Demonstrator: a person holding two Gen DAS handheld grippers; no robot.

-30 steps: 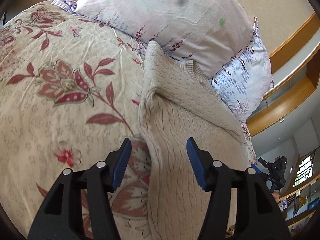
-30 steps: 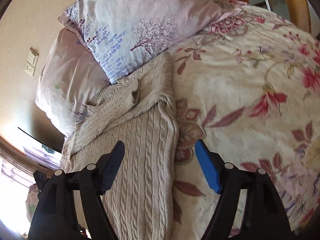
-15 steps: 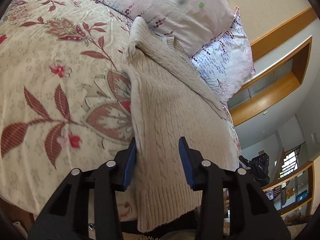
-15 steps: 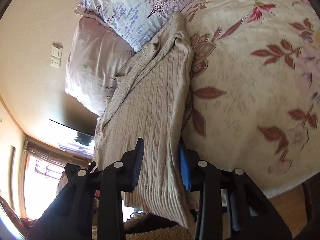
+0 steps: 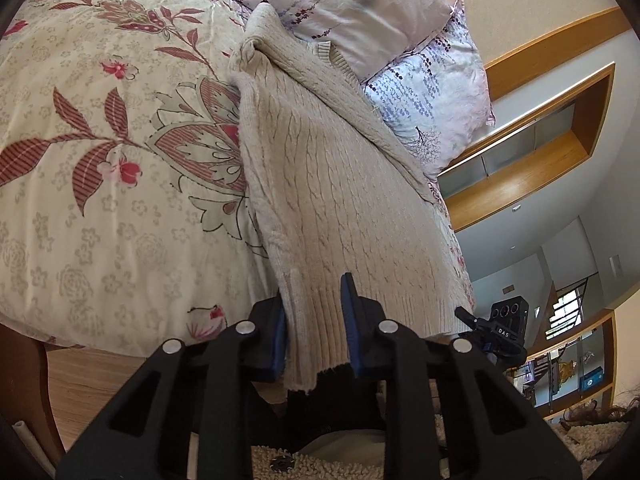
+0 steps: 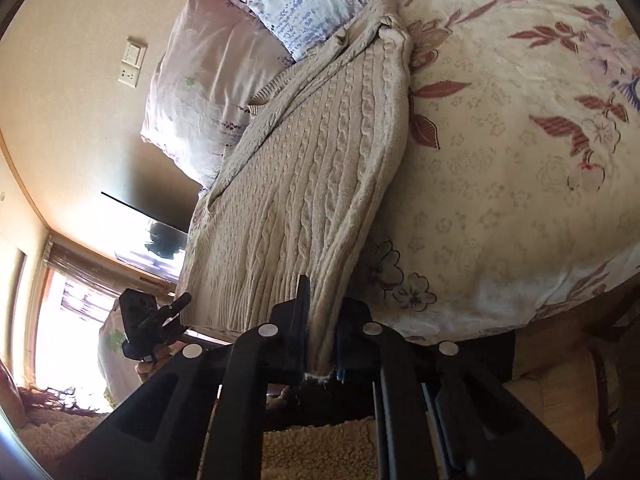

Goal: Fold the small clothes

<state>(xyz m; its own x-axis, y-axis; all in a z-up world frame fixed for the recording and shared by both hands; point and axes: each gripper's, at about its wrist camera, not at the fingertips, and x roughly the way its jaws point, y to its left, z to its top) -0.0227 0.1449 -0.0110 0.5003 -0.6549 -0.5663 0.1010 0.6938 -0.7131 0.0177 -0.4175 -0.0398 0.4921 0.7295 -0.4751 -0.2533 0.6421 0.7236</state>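
A cream cable-knit sweater [image 5: 332, 184] lies lengthwise on the floral bedspread [image 5: 100, 184], its collar end up against the pillows and its ribbed hem over the bed's near edge. In the left wrist view my left gripper [image 5: 314, 300] has the hem's left corner between its blue pads, and its jaws are closing on the fabric. My right gripper [image 6: 320, 300] is shut on the hem's right corner, and the same sweater [image 6: 312, 168] runs away from it, bunched thin between the pads. Each view shows the other gripper small at the hem's far corner.
Two flowered pillows [image 5: 328, 4] lean at the head of the bed. A wooden floor [image 5: 92, 376] and a shaggy rug [image 6: 320, 452] lie below the bed's edge. A wall socket [image 6: 130, 62] and a dark screen [image 6: 156, 216] are on the wall at the left.
Both grippers have drawn back along the sweater from its middle to the hem at the bed's edge. Their jaws have gone from wide open to closed on the hem's corners.
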